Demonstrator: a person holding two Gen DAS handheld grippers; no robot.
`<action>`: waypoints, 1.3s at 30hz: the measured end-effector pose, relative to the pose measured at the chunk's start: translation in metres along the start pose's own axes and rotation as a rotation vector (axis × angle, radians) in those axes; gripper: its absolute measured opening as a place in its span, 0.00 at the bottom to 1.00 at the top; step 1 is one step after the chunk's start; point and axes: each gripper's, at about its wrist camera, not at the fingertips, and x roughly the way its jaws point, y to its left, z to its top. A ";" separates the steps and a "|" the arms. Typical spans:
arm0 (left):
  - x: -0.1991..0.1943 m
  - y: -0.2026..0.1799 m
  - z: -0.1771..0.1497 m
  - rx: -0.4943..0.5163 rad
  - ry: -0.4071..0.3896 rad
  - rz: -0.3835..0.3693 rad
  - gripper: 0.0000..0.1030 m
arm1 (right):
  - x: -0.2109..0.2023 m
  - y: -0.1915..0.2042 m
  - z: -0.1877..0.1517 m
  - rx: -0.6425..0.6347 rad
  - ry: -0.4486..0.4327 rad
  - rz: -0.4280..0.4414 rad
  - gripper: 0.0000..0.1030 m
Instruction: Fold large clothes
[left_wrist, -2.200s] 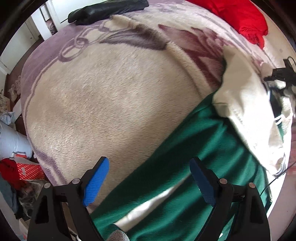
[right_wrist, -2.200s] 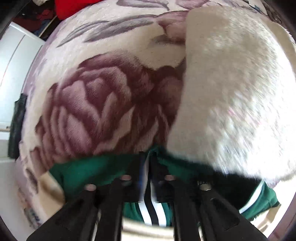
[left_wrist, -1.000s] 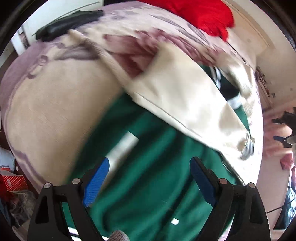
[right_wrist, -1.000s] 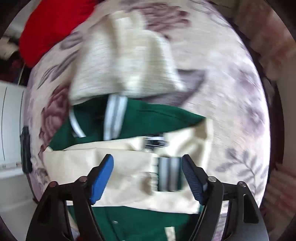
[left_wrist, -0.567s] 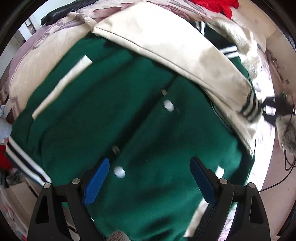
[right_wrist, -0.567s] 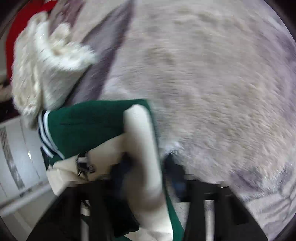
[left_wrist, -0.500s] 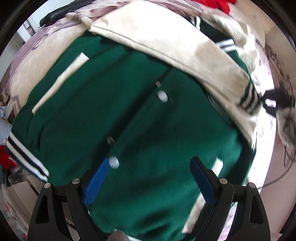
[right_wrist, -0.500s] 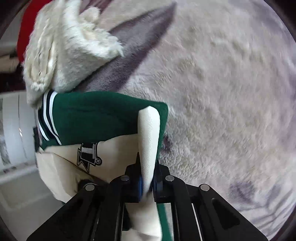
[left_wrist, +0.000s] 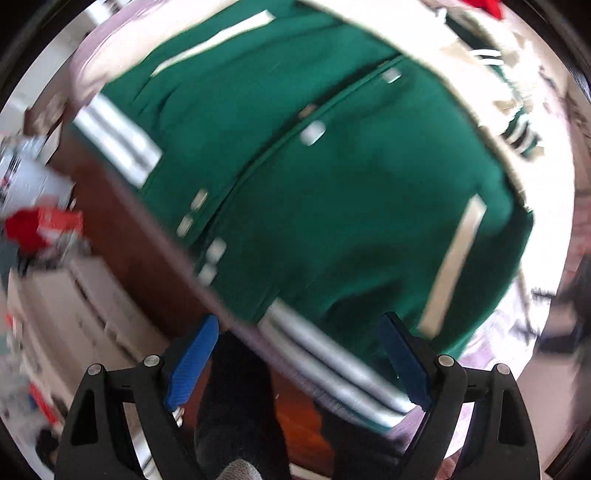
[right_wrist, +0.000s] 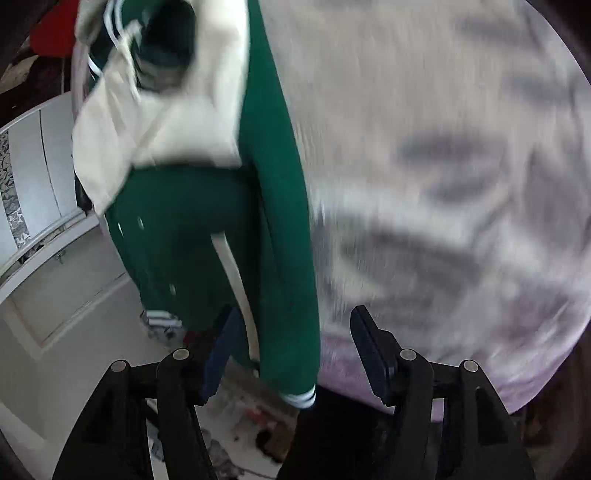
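Green jacket (left_wrist: 332, 192) motion-blurred, hem stripes smeared, collar cropped

Bright daylight, heavy motion blur both views, fisheye warp + dark edges.

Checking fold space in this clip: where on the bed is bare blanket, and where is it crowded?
Bare blanket stretches beyond the green jacket in the right wrist view. It is crowded where the cream sleeve piles on the jacket, and its striped hem lies at the bed's edge.
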 end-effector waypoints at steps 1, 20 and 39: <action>0.003 0.006 -0.007 -0.017 0.010 0.016 0.86 | 0.026 -0.005 -0.016 0.018 0.045 0.020 0.63; 0.065 -0.158 -0.104 0.737 -0.049 0.121 0.85 | -0.080 -0.055 0.005 -0.072 -0.174 0.019 0.71; 0.042 -0.147 -0.096 0.650 -0.179 0.067 0.10 | -0.169 0.049 0.135 -0.235 -0.632 0.169 0.71</action>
